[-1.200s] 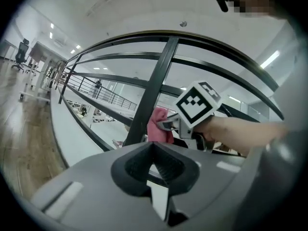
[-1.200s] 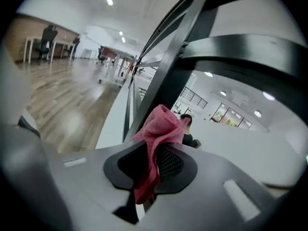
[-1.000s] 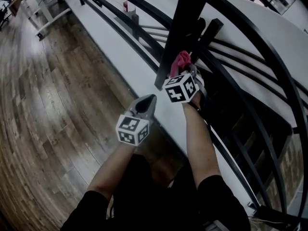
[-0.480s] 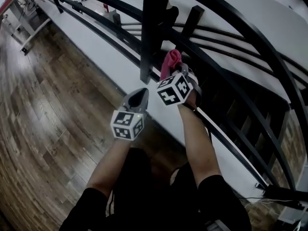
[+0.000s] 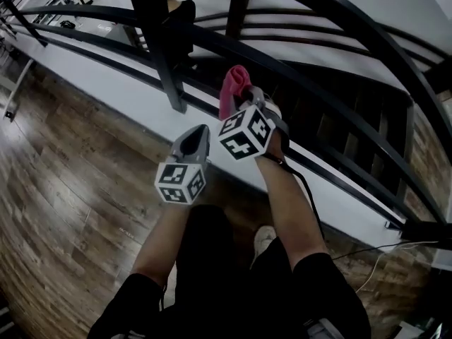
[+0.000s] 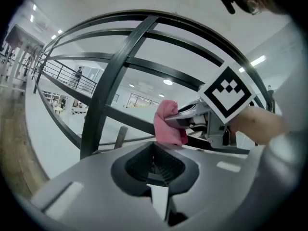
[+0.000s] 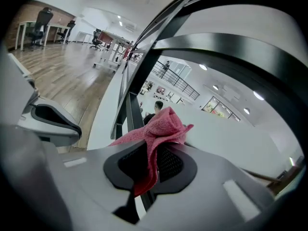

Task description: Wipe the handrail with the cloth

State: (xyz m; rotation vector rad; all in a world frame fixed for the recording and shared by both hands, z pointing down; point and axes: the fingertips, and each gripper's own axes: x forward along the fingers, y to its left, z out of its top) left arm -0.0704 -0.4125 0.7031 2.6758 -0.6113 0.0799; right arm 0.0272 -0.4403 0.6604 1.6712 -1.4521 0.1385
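Note:
The pink cloth (image 5: 234, 89) is pinched in my right gripper (image 5: 244, 103), which is shut on it, and its free end sticks up past the jaws. It is held close against the black curved handrail (image 5: 332, 129), just right of a thick upright post (image 5: 161, 44); I cannot tell if it touches. In the right gripper view the cloth (image 7: 161, 126) hangs down between the jaws, with the rail (image 7: 226, 61) arching overhead. My left gripper (image 5: 197, 135) hovers shut and holding nothing, beside and left of the right one. From the left gripper view the cloth (image 6: 168, 121) sits straight ahead.
A white ledge (image 5: 106, 94) runs under the railing, with several black bars (image 5: 353, 150) beyond. Wood floor (image 5: 63, 210) lies on the left. A cable (image 5: 367, 263) trails on the floor at lower right. The person's legs and a shoe (image 5: 265, 240) are below.
Both grippers and the cloth have shifted rightward along the railing, away from the thick post, which now stands well left of the cloth. Both stay shut.

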